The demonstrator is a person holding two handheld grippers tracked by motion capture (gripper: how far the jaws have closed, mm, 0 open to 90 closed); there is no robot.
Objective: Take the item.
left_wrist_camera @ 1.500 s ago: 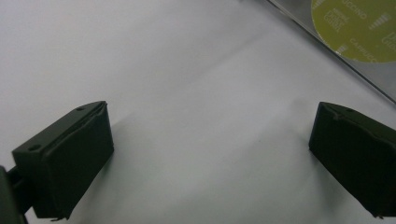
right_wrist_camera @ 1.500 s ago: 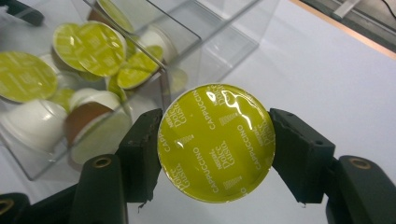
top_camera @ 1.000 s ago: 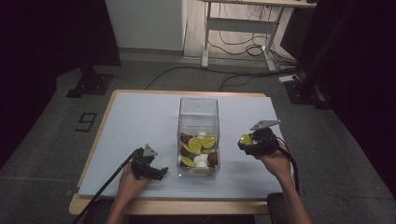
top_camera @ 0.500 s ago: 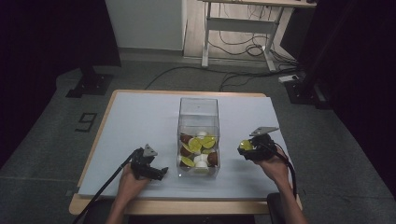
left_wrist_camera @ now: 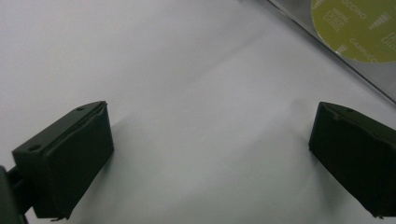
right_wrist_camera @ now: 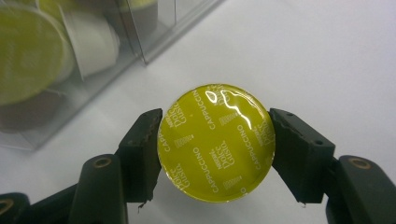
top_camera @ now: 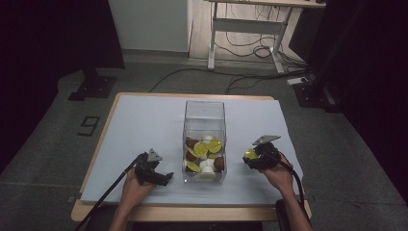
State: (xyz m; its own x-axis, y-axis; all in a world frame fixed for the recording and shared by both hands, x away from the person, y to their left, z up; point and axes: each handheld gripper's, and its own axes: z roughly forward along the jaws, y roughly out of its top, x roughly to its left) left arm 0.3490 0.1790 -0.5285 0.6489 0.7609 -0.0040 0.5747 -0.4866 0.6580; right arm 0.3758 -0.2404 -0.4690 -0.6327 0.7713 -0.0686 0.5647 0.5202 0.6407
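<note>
The white-covered wooden worktop (top_camera: pixel 144 120) carries a tall clear plastic box (top_camera: pixel 205 139) of yellow, brown and white capsules. My left claw (top_camera: pixel 163 177) rests beside it, jaws spread wide, empty. My right claw (right_wrist_camera: pixel 215 149) pinches a round yellow-lidded capsule (right_wrist_camera: pixel 215 142) right of the box.

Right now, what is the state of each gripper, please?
Left gripper: open, holding nothing, over the white table cover.
Right gripper: closed on a yellow-lidded coffee capsule.
</note>
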